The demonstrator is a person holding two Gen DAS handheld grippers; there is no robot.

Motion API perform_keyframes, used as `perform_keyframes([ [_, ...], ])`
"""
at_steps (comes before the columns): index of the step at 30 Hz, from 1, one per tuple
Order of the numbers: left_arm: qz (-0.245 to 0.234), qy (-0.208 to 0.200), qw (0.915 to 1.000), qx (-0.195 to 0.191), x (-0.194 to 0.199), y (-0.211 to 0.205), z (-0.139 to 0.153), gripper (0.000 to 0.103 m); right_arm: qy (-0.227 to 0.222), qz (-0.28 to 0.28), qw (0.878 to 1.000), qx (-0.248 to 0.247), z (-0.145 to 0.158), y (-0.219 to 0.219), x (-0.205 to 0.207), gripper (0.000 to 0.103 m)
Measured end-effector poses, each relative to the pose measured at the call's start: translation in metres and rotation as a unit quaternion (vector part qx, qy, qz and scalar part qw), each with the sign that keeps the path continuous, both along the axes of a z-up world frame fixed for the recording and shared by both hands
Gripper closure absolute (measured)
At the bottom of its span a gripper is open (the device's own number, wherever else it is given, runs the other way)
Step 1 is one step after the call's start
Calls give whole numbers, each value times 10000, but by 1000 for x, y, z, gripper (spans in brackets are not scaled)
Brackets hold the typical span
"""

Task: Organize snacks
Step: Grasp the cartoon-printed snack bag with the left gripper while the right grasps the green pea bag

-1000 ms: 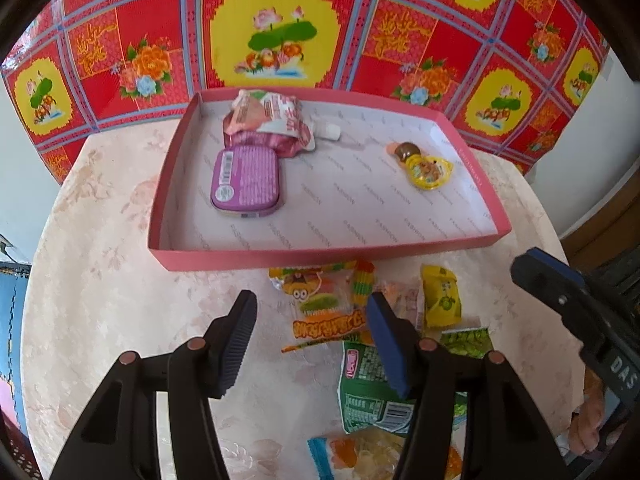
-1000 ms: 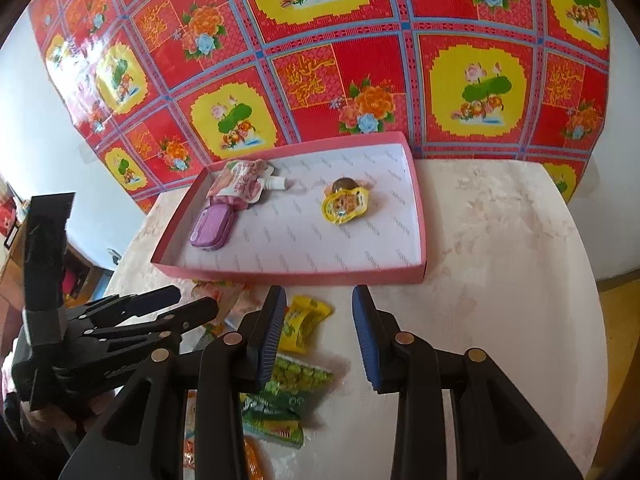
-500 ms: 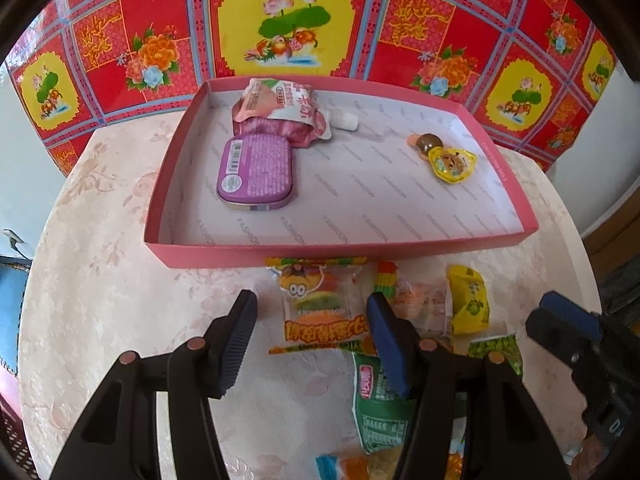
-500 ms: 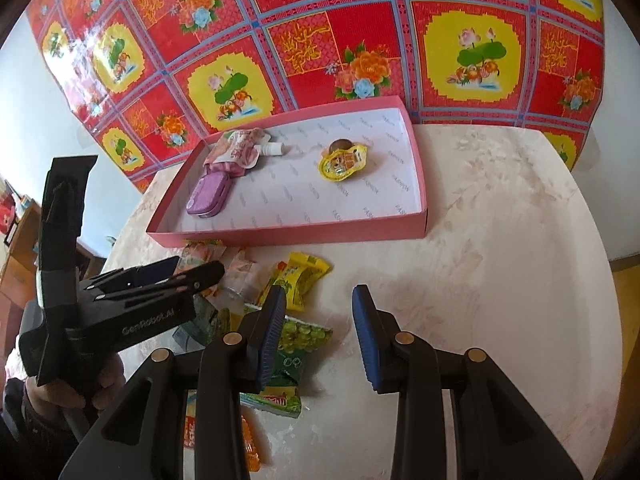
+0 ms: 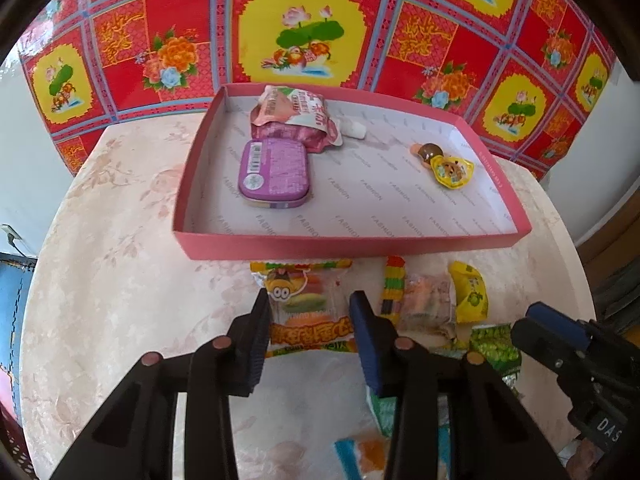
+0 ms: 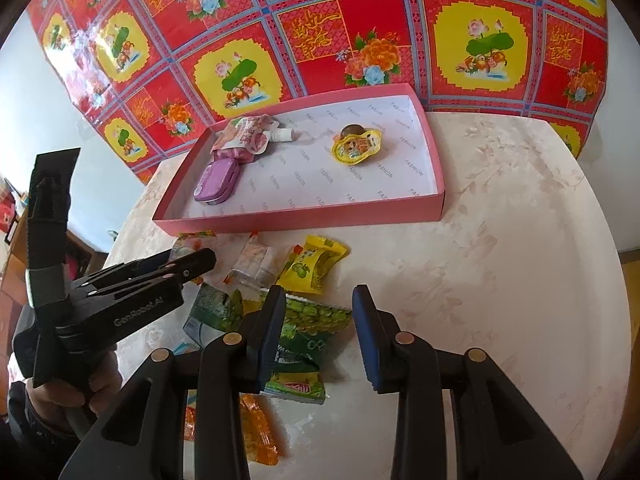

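A pink tray on the round table holds a purple tin, a pink pouch and a yellow jelly cup. Loose snacks lie in front of it: a clear gummy packet with a cartoon face, a clear candy bag, a yellow packet and green packets. My left gripper is open, its fingers on either side of the gummy packet. My right gripper is open over the green packets.
The marbled table reaches right of the tray. An orange candy stick lies near the front edge. A red and yellow patterned cloth hangs behind the table. Furniture stands beyond the table's left edge.
My left gripper has moved forward, so its open fingers now flank the gummy packet. My right gripper has drawn back and lowered over the green packets.
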State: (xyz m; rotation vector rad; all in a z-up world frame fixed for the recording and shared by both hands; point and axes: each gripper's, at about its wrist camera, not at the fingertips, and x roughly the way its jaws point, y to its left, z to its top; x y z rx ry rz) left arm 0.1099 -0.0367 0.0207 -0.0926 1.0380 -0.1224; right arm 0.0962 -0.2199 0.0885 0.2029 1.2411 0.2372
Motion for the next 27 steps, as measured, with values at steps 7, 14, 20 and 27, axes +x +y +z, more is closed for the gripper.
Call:
perform_keyframes([
  [7, 103, 23, 9999, -30, -10, 15, 2, 62, 134, 67, 9999, 4, -2, 8, -7, 49],
  [14, 167, 34, 9998, -123, -22, 26, -4, 62, 214, 125, 9995, -183, -7, 17, -14, 41],
  [20, 167, 0, 9997, -195, -26, 30, -5, 62, 286, 52, 9995, -82, -9, 18, -18, 41],
  [27, 170, -4, 9996, -226, -28, 32, -6, 62, 367, -61, 9993, -5, -14, 16, -19, 54],
])
